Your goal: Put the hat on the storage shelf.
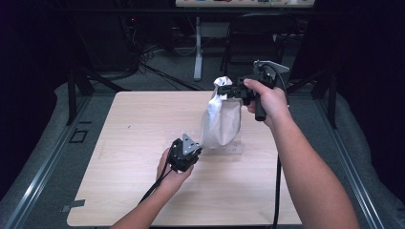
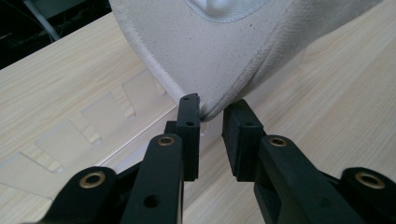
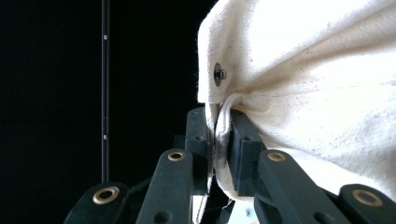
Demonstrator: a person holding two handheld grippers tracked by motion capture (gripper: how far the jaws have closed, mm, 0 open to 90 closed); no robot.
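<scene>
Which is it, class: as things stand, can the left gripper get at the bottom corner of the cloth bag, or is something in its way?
Probably yes. The left gripper already has the bottom corner of the cloth bag between its jaws, a small gap showing on one side. The right gripper holds the bag's top up, and nothing on the table blocks it.

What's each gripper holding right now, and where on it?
Right gripper clamps the cloth bag by its top edge. Left gripper is at its bottom corner, not yet pinching.

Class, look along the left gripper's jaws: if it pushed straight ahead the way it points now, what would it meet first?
The cloth bag. Its lowest corner already hangs in the gap of the left gripper, touching one jaw, so any advance would press straight into the fabric. The right gripper holds the bag's top.
</scene>
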